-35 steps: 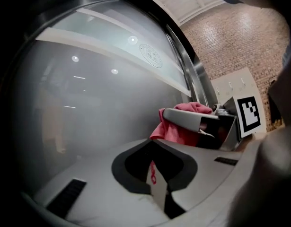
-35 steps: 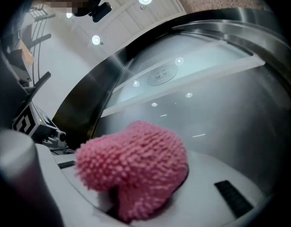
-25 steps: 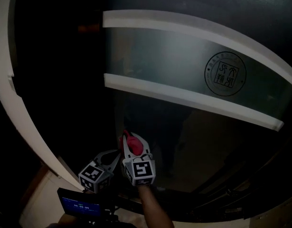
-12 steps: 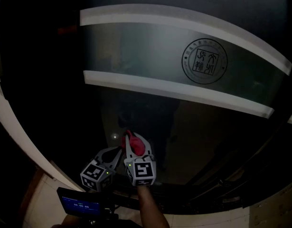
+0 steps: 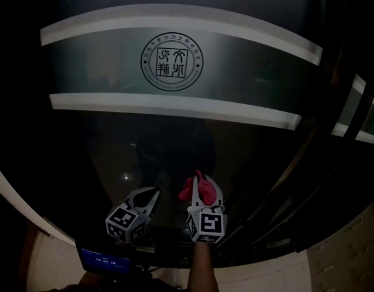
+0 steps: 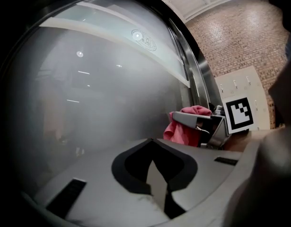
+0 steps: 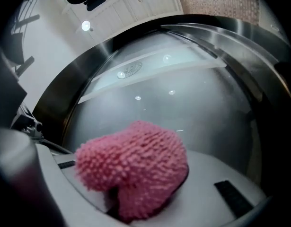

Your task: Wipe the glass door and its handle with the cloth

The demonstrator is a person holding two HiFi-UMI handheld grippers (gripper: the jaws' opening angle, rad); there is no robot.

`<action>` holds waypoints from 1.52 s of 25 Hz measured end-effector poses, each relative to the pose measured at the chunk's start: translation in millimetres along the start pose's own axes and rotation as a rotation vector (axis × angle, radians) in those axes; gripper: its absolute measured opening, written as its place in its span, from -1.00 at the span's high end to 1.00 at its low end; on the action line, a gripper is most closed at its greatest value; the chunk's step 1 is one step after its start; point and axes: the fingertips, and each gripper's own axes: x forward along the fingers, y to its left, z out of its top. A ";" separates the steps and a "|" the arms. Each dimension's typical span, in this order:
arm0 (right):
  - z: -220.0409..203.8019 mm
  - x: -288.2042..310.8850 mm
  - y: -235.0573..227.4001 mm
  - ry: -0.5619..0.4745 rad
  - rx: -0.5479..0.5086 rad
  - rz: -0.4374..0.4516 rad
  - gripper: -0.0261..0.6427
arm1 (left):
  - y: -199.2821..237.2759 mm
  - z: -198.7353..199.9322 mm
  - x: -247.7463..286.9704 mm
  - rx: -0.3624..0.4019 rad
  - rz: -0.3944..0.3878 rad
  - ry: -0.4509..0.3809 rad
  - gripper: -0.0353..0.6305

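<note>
Glass door [image 5: 174,145], lower pane: my right gripper [image 5: 203,184] pinches cloth [image 5: 188,191] near it, left gripper [image 5: 151,193] pressed together, empty; wiping stage, next likely needs firm contact.

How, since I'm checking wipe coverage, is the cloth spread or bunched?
Bunched: the cloth bulges as a wad from the right hand-held gripper.

Left tool [image 5: 149,193]: jaws together, nothing between. Right tool [image 5: 203,184]: alongside, jaws clamped on pink fluffy cloth [image 5: 189,191].
</note>
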 end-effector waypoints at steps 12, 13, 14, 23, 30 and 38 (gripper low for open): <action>12.4 -34.6 -87.5 0.003 -0.028 -0.023 0.75 | -76.0 6.1 43.7 -0.004 -0.017 0.017 0.88; 14.2 -37.3 -84.7 -0.003 -0.022 -0.013 0.75 | -77.7 4.8 42.2 -0.004 -0.013 0.021 0.88; 15.8 -40.5 -81.1 -0.011 -0.017 -0.002 0.75 | -79.0 2.7 40.3 -0.001 -0.010 0.026 0.88; 22.1 -94.1 -14.5 -0.001 0.009 0.044 0.75 | -103.7 -1.2 -7.9 -0.004 -0.061 0.053 0.88; 36.9 -164.9 43.3 0.073 -0.004 -0.010 0.75 | -146.5 -6.8 -67.0 -0.049 -0.193 0.061 0.88; 60.1 -271.9 -16.2 0.092 -0.064 -0.252 0.75 | -256.2 -23.0 -53.1 -0.040 -0.446 0.060 0.88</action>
